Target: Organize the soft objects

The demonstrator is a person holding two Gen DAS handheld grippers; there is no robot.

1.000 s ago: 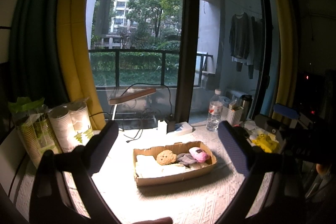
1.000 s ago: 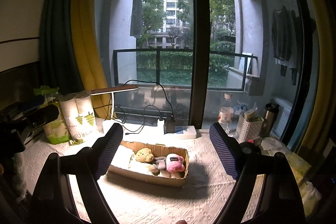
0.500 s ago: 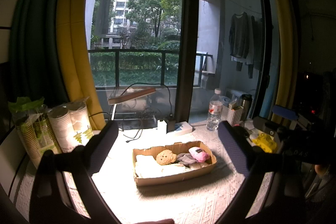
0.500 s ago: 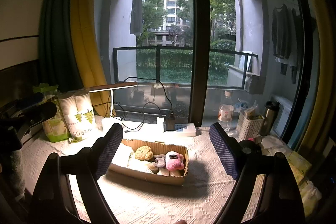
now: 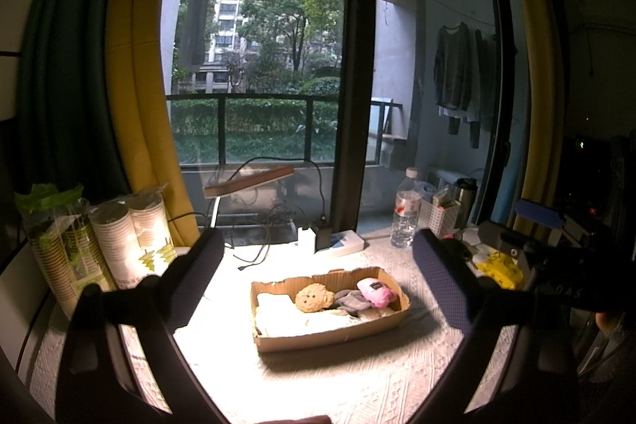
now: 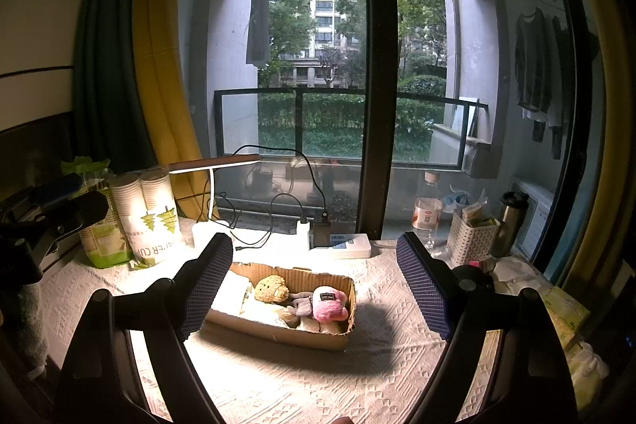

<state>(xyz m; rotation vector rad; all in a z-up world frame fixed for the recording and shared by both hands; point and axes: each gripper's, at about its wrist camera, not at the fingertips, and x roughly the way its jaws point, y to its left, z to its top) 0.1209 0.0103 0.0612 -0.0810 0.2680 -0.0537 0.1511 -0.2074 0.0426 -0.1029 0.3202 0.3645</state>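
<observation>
Left gripper (image 5: 318,279) and right gripper (image 6: 314,283) gape wide, empty, above the shallow brown cardboard tray (image 5: 334,338); pink plush toy (image 6: 328,308) at its 3 o'clock end.

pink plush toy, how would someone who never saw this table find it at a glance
Find the open cardboard box in the middle of the white patterned tablecloth, under the lamp's light. The pink plush toy lies at the box's right end, beside a grey knitted piece and right of the tan round plush face. It is the only bright pink thing in the box, with a dark tag on top.
</observation>
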